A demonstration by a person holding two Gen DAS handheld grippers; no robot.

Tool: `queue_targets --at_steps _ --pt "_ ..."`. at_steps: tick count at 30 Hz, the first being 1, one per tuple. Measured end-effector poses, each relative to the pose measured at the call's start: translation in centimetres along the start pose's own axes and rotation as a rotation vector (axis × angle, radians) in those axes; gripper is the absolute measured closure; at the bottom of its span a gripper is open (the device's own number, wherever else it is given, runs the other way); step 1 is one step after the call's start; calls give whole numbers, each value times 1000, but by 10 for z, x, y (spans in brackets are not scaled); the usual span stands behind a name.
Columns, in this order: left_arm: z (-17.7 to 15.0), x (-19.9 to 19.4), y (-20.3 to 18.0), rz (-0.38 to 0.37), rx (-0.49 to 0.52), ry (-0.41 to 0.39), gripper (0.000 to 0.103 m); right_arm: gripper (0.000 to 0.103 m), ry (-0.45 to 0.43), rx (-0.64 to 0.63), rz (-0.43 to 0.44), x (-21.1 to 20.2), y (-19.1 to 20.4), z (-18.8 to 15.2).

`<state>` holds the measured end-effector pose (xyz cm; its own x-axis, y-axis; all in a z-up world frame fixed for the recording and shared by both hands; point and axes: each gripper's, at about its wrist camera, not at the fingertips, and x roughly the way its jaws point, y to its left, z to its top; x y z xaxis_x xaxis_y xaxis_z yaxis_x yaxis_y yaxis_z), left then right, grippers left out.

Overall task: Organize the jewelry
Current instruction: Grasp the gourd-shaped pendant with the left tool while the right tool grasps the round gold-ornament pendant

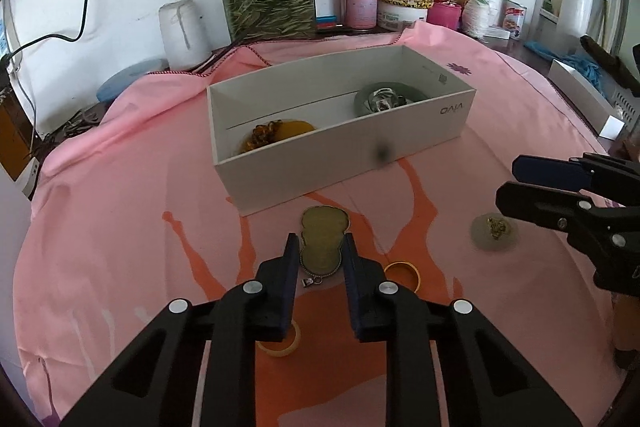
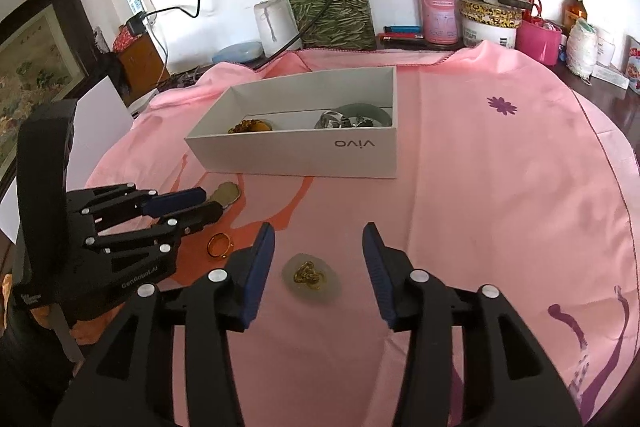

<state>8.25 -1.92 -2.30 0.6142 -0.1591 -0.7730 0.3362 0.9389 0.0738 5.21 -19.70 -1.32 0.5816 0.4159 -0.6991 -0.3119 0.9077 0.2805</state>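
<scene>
We see a flat brass-green pendant (image 1: 323, 242) lying below the white box (image 1: 344, 151), two gold rings (image 1: 403, 271) near it, and a gold chain on a pale disc (image 2: 311, 278) apart.

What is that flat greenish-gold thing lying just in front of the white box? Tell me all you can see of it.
The pendant is a flat plaque with a lobed, gourd-like outline, dull olive-gold, looking like metal or stone in a thin darker rim. A small silvery clasp hangs at its near end. It lies flat on the pink cloth, close to the white box but apart from it. The left tongs have their two fingers on either side of it, closed in against its edges. An orange ring lies nearby.
</scene>
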Motion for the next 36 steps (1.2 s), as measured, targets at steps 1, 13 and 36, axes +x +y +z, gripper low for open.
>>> queue_targets --at_steps 1,13,36 --pt "1 1 -1 5 1 0 75 59 -3 7 1 -1 -1 0" --pt "6 -12 11 -24 -54 -41 79 59 -5 -8 -13 -5 -5 1" --pt "1 -35 27 -19 -113 -96 79 101 39 -190 -66 4 22 -13"
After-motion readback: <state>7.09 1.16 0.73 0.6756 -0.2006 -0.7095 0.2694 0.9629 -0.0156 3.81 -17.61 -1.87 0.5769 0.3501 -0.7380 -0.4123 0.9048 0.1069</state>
